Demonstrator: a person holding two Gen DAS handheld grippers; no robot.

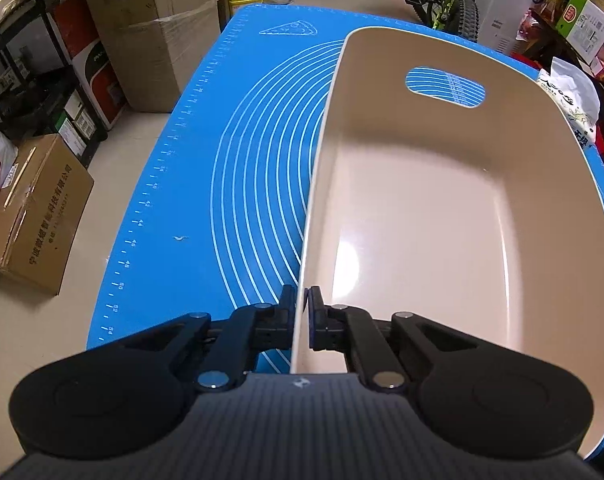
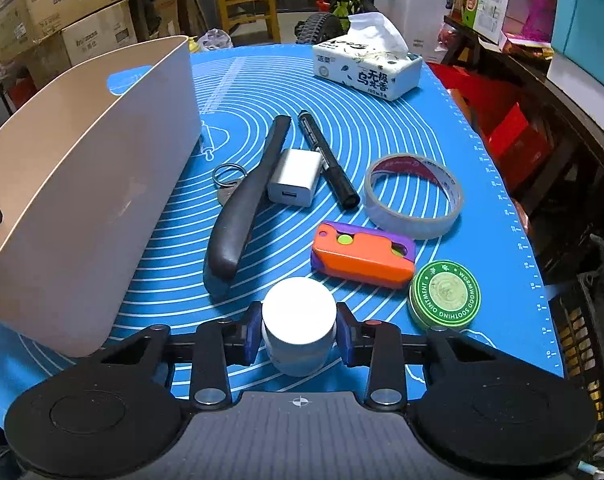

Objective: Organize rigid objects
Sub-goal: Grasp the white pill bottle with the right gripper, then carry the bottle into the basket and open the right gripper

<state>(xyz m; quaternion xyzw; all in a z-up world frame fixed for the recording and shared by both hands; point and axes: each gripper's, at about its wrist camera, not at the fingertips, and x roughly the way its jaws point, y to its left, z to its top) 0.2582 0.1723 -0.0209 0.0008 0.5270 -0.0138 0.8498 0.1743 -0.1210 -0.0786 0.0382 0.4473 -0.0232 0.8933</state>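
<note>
A beige plastic bin with a handle slot stands empty on the blue mat. My left gripper is shut on its near left wall, one pad outside and one inside. In the right wrist view the bin is at the left. My right gripper holds a small white jar standing on the mat, pads against its sides. Beyond lie a black-handled knife, a white charger, a black marker, a tape roll, an orange-purple toy, a green tin and a key ring.
A tissue pack sits at the mat's far edge. Cardboard boxes stand on the floor to the left of the table. Shelves with boxes and a bicycle crowd the right and back.
</note>
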